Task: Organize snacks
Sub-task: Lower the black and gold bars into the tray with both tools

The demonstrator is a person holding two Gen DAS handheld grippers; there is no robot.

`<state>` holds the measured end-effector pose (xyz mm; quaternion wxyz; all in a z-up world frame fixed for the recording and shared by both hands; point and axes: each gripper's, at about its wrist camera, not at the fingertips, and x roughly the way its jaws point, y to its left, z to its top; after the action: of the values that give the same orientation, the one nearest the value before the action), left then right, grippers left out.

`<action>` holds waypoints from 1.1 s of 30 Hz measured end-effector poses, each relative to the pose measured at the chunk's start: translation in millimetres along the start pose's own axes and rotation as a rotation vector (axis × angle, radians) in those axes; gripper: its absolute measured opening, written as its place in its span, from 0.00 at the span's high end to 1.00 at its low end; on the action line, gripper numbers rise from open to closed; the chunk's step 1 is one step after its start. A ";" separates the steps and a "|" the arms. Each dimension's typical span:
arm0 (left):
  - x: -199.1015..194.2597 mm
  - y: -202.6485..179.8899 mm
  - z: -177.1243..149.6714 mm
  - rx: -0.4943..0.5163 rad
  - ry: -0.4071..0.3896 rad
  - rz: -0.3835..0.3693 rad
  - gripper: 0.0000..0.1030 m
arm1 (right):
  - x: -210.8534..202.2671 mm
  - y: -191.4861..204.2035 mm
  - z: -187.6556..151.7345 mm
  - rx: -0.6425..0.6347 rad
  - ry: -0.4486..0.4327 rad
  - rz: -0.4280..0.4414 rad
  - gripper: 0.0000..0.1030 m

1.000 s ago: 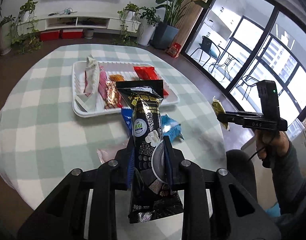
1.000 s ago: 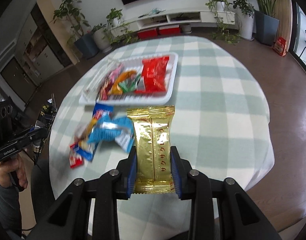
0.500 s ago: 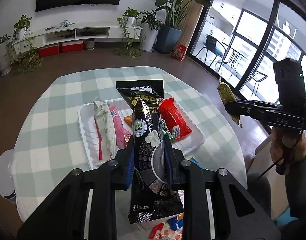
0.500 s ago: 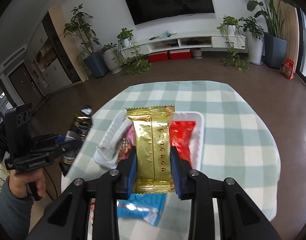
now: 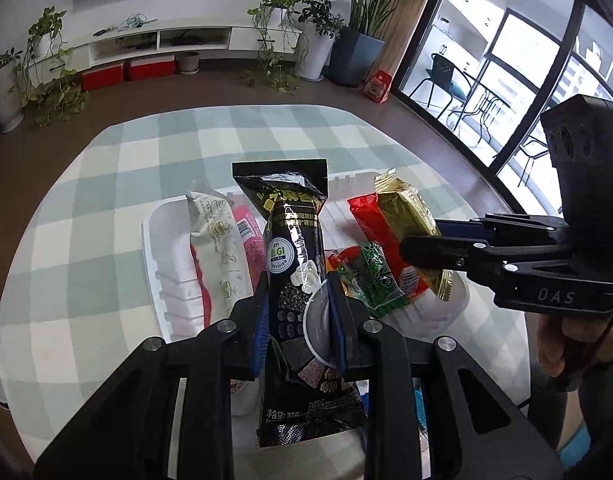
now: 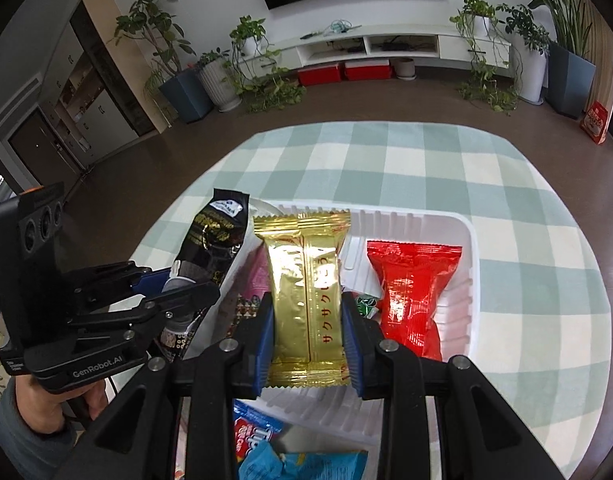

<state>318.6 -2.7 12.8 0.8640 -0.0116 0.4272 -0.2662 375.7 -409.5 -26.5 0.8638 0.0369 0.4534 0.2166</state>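
Note:
My left gripper is shut on a tall black snack packet and holds it over the white tray. In the right wrist view this gripper and its black packet hang at the tray's left side. My right gripper is shut on a gold wafer packet above the white tray. The left wrist view shows that gripper coming in from the right with the gold packet. A red packet, a white packet, a pink one and a green one lie in the tray.
Blue snack packets lie on the green checked tablecloth just in front of the tray. A hand holds the right gripper's handle. Potted plants and a low white TV shelf stand at the far wall, with glass doors to the right.
Both grippers have travelled forward from the loose packets near the table's front to over the tray, each still holding its packet, and they now hang close together.

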 end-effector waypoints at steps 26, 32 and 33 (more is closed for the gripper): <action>43.4 -0.5 -6.2 0.030 0.047 0.024 0.75 | 55.4 -4.9 -5.0 -0.003 0.084 -0.075 0.67; 41.1 -3.0 -5.3 0.026 0.036 0.015 0.73 | 56.6 -5.1 -4.2 -0.010 0.088 -0.077 0.64; 39.5 -3.7 -4.9 0.027 0.033 0.014 0.73 | 56.0 -5.0 -4.3 -0.012 0.088 -0.077 0.62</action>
<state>332.8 -23.4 -18.4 0.8587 0.0077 0.4379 -0.2660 401.7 -391.7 -73.3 0.8510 0.0051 0.4906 0.1874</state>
